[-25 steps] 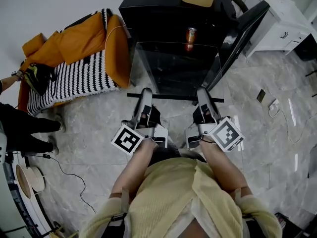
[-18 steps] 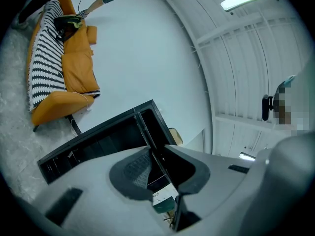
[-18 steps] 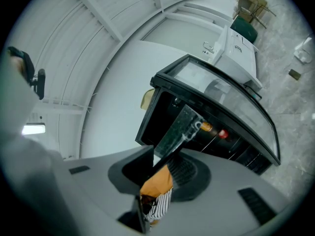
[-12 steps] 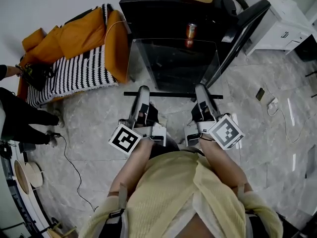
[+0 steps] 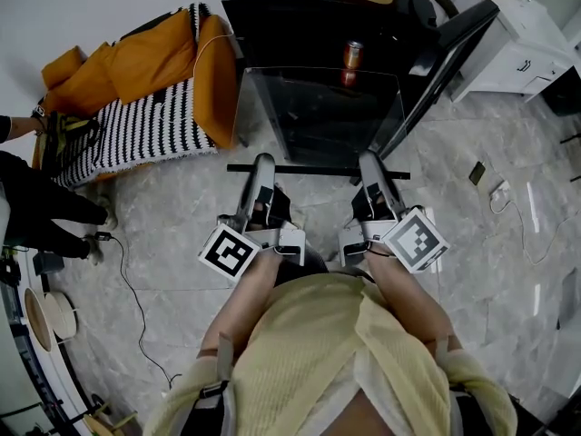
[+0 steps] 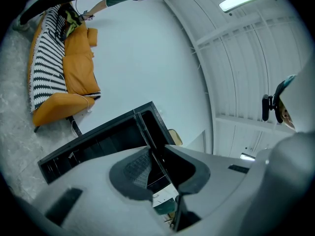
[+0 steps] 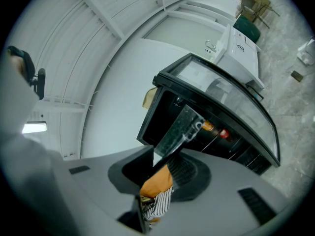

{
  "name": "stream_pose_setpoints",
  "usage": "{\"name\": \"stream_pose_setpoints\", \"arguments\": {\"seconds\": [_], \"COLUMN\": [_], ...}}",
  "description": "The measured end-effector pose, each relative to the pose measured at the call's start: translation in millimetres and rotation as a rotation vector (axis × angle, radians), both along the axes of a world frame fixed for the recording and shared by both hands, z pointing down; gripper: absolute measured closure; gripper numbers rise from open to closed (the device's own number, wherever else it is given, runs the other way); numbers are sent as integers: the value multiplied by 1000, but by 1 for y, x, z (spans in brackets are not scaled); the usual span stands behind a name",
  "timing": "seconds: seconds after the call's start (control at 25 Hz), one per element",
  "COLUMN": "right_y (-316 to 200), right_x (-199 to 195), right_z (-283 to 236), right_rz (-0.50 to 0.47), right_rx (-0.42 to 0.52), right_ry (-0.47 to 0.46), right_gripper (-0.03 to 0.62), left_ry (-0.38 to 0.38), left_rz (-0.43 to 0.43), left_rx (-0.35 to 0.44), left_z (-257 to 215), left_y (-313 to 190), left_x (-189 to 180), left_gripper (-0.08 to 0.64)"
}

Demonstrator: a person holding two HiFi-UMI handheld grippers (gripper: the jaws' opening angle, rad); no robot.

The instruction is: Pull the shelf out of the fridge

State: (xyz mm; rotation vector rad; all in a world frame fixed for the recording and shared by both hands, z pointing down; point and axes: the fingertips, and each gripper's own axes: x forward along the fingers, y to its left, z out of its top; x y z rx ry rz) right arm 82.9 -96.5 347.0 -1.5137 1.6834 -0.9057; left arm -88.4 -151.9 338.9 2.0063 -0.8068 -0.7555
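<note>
While left gripper (image 5: pixel 262 162) and right gripper (image 5: pixel 369 158) pinch the shelf (image 5: pixel 327 112) by its front edge, uneven pulling could twist it free.

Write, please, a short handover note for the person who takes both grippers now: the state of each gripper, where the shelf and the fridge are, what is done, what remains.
Left gripper: shut on the front bar of the shelf, toward the bar's left end.
Right gripper: shut on the same bar, toward its right end.
Shelf: glass, drawn far out of the black fridge toward the person. Whether its rear edge is free cannot be told.
Door: open, at the right.
Done: both grips taken, shelf mostly out.
Left: probably draw it fully clear with both grippers together.
</note>
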Motion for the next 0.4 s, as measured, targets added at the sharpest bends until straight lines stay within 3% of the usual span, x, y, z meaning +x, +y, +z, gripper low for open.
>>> {"name": "stream_pose_setpoints", "arguments": {"seconds": [0.12, 0.4], "right_y": [-1, -2], "right_x": [0, -1], "right_z": [3, 3], "right_rz": [-16, -15], "right_rx": [44, 36], "right_ry": [-23, -18], "right_gripper": [503, 503], "left_ry": [2, -5], "left_rz": [-1, -7], "left_rx": [-3, 5], "left_z": [1, 0], "left_y": [0, 0], "left_x": [1, -3], "left_gripper": [483, 482]}}
